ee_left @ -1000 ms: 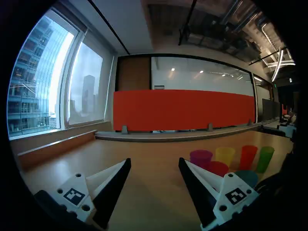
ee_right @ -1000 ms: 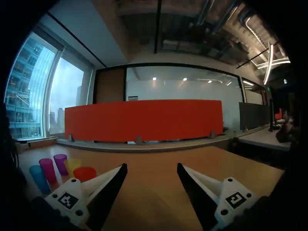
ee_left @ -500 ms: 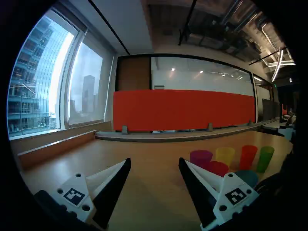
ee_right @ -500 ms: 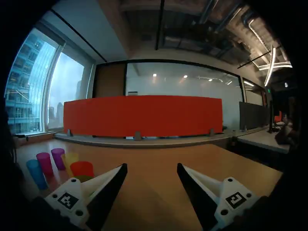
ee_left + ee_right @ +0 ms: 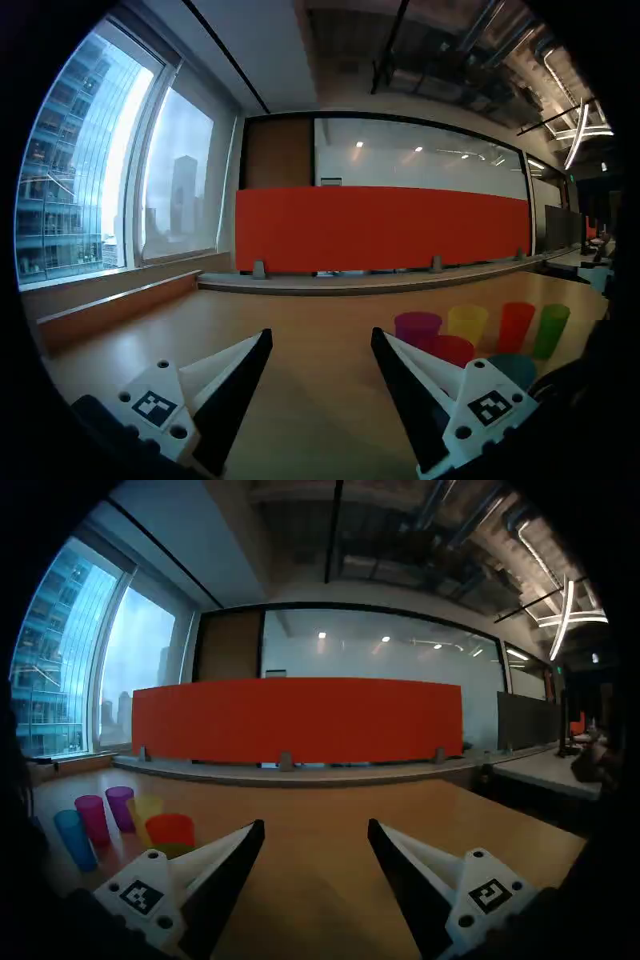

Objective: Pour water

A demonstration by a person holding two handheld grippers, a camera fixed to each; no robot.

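Several coloured plastic cups stand on the wooden table (image 5: 320, 320). In the left gripper view they sit to the right: a purple cup (image 5: 417, 326), a yellow cup (image 5: 467, 322), an orange cup (image 5: 516, 323), a green cup (image 5: 551, 327), a red cup (image 5: 454, 349) and a teal cup (image 5: 516, 368) half behind the right finger. My left gripper (image 5: 320, 352) is open and holds nothing. In the right gripper view the cups stand at the left: blue cup (image 5: 74, 839), pink cup (image 5: 92, 818), purple cup (image 5: 121, 806), yellow cup (image 5: 147, 810), orange cup (image 5: 170, 831). My right gripper (image 5: 314, 836) is open and holds nothing.
A long red divider panel (image 5: 384, 228) runs along the table's far edge. Tall windows (image 5: 88, 184) line the left wall. Another desk (image 5: 552, 772) stands off to the right of the table in the right gripper view.
The right gripper tilted slightly, so the cups sit a little higher and nearer its left finger than a second ago. The left gripper view is unchanged.
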